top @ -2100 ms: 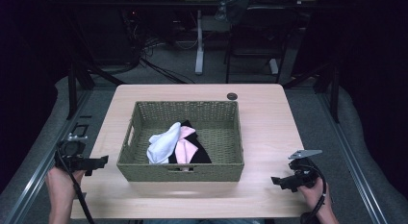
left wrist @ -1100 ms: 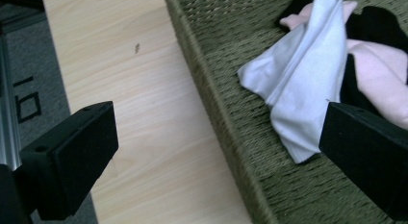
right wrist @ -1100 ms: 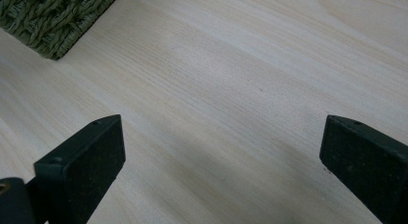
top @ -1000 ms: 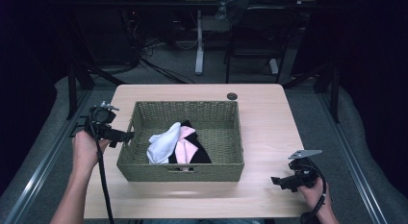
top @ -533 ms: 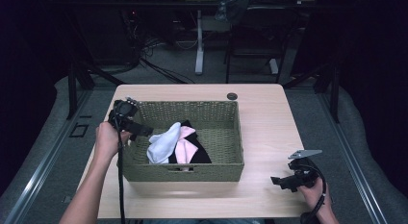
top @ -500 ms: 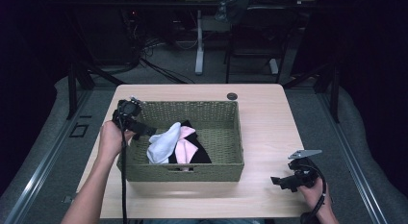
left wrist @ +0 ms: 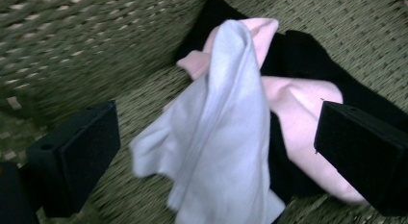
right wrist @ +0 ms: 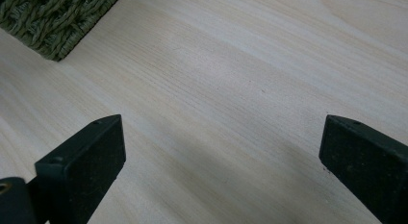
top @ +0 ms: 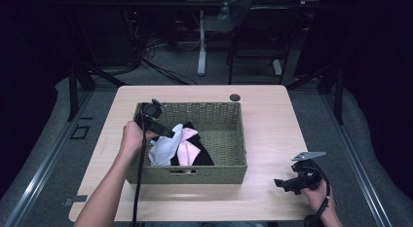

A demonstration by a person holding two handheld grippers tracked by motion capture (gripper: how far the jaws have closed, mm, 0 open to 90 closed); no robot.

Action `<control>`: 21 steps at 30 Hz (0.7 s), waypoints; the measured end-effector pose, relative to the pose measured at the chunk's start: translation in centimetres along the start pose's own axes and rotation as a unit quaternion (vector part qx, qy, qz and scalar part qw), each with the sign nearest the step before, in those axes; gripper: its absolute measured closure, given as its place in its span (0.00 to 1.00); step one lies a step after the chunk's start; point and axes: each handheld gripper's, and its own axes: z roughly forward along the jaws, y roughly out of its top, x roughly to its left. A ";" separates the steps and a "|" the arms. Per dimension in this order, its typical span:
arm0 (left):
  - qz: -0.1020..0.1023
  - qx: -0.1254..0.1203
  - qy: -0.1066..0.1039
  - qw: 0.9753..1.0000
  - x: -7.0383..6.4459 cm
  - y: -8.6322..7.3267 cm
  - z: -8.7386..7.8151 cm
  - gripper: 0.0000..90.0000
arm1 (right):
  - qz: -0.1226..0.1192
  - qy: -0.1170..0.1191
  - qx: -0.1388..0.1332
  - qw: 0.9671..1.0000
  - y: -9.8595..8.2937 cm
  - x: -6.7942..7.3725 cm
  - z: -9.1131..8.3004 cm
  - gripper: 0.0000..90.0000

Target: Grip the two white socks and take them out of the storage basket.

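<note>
Fingers of the left gripper (left wrist: 211, 152) stand wide apart, one black pad at the lower left of the left gripper view and the other at its right edge, with nothing between them yet but the pile of cloth beyond. In the high view this left gripper (top: 163, 128) sits left of centre, over the left wall of the woven basket (top: 229, 168) and tilted down into it; two seconds ago it lay on the table at the lower left of that frame, a second ago it was lifted beside the basket's left side, and half a second ago it had just reached the rim. That travel reads as a reach for the laundry, and the light blue cloth (left wrist: 221, 118) lies straight ahead of the jaws, draped across a pink cloth (left wrist: 298, 108) and a black cloth (left wrist: 308, 51) on the basket floor. In the high view the same light blue cloth (top: 163, 146) sits in the left half of the basket, just under the gripper tip. The likely next move is to lower and close on the blue fold, though nothing is gripped so far. Farther right, the right gripper (top: 290, 183) rests at the lower right of the high view on the bare table (top: 272, 115), where it has been throughout; its fingers (right wrist: 82, 161) are spread open over plain wood, with a corner of the basket at the upper left of its view.
</note>
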 end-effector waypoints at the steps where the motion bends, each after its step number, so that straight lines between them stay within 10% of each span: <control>1: 0.001 0.007 -0.004 1.000 0.0 0.2 0.4 0.06 | 0.001 -0.001 0.001 1.000 0.0 0.0 0.0 0.02; 14: -0.020 0.041 -0.038 0.998 0.7 0.8 3.8 0.39 | 0.001 0.000 -0.003 1.000 0.0 0.0 0.0 0.02; 21: -0.003 0.037 -0.037 0.999 0.1 0.8 3.4 0.83 | 0.000 0.002 -0.003 1.000 0.0 0.0 0.0 0.02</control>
